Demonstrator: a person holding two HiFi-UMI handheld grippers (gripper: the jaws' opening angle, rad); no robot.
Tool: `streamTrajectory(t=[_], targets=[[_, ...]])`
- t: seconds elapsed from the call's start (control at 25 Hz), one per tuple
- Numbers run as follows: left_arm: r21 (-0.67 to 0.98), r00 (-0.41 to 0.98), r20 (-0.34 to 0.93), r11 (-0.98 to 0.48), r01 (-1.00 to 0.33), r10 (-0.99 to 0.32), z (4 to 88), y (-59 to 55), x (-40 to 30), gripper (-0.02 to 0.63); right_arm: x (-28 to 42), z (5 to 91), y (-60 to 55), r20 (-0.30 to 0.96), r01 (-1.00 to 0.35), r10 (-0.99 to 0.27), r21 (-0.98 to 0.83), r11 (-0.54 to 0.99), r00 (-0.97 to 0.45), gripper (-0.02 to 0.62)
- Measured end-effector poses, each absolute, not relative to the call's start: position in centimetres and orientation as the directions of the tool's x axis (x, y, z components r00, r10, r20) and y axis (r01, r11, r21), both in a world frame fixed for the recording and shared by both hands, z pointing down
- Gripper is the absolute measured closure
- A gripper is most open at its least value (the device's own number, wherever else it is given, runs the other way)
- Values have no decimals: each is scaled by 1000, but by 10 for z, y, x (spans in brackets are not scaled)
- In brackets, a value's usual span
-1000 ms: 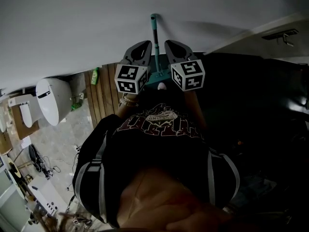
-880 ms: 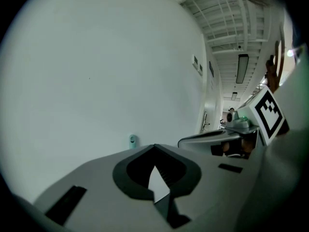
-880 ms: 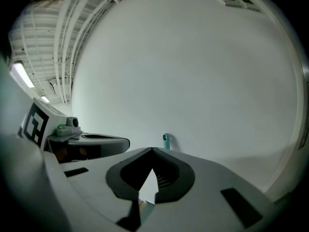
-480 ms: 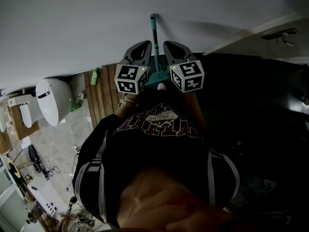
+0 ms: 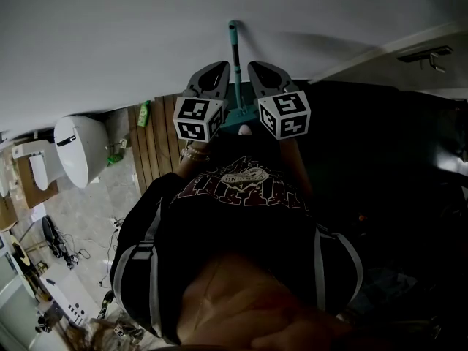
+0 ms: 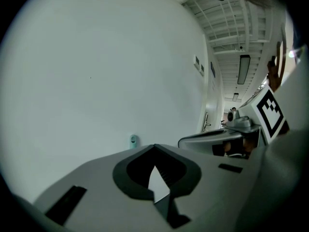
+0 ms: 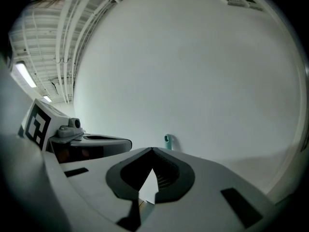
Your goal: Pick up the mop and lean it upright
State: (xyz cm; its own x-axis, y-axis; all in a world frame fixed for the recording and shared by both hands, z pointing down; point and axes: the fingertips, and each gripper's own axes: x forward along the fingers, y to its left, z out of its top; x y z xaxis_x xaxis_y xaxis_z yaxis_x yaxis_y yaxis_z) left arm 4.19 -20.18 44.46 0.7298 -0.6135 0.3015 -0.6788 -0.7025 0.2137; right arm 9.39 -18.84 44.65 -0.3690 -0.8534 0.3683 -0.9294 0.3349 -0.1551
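Head view: one mop point(image 5: 234, 53) leans on wall point(image 5: 110, 35) between left tongs point(image 5: 219, 66) and right tongs point(image 5: 255, 66), both closed.

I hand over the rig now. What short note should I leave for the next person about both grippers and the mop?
Left gripper: jaws together, nothing between them.
Right gripper: the same, shut and empty.
Mop: stands upright between the two grippers, handle top against the white wall; neither gripper holds it.
Done: the mop appears leaned upright.
Left: probably only to draw both grippers back carefully and check that it does not slide.
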Motion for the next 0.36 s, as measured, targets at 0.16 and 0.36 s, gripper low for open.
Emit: streamTrajectory(t=[0.16,0.36], targets=[[212,727,303,-700,-682,-616,446,-203,43,566,95,449,-190,374,-928,-849,-156,340,-374,577],[213,729,313,-703,-678,-609,445,-204,43,566,93,448,-193,379,-925,-844,-155,346,-379,577]])
